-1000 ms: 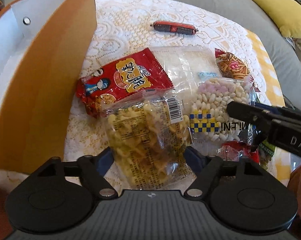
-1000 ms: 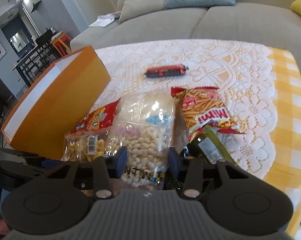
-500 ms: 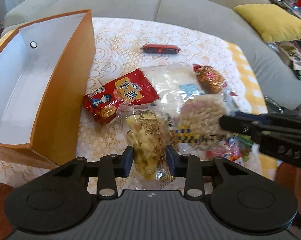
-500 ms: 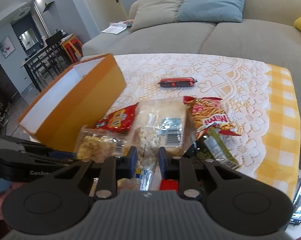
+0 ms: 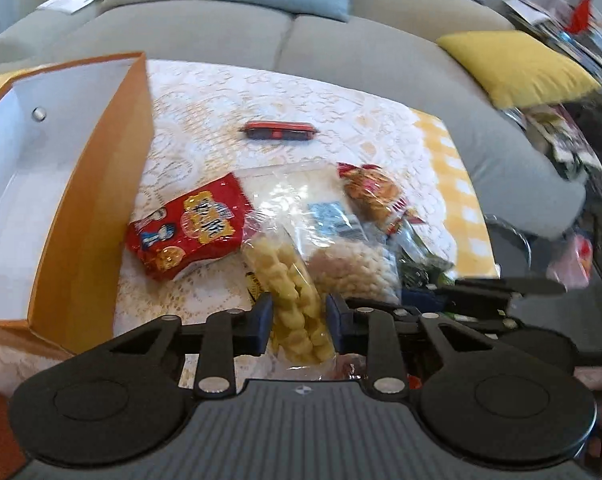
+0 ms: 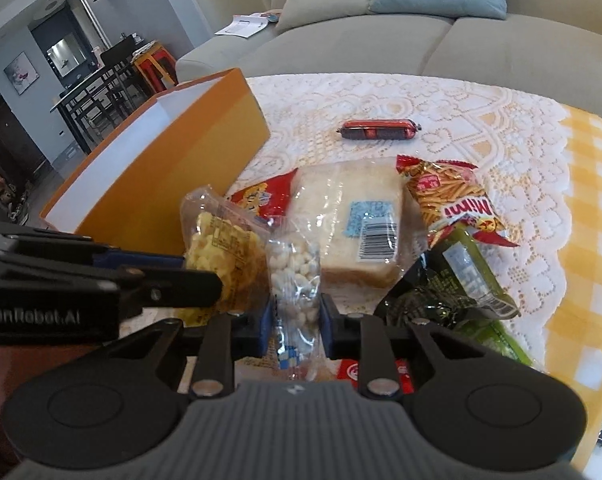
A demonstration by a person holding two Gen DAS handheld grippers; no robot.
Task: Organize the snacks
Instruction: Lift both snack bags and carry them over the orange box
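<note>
Our left claw [image 5: 297, 318], jaws just closing, grips a bag of yellow puffs [image 5: 291, 288] at lower centre; our right claw [image 6: 295, 320] clenches a bag of white puffs [image 6: 295, 276]. Next, we judge, both go into the orange box [image 5: 85, 216] at left.

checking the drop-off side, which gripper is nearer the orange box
Left. The left gripper, gripping the yellow puff bag, is beside the orange box; the right gripper is farther out.

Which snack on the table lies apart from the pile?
The red sausage stick, alone on the lace cloth behind the pile; all other packets crowd together.
</note>
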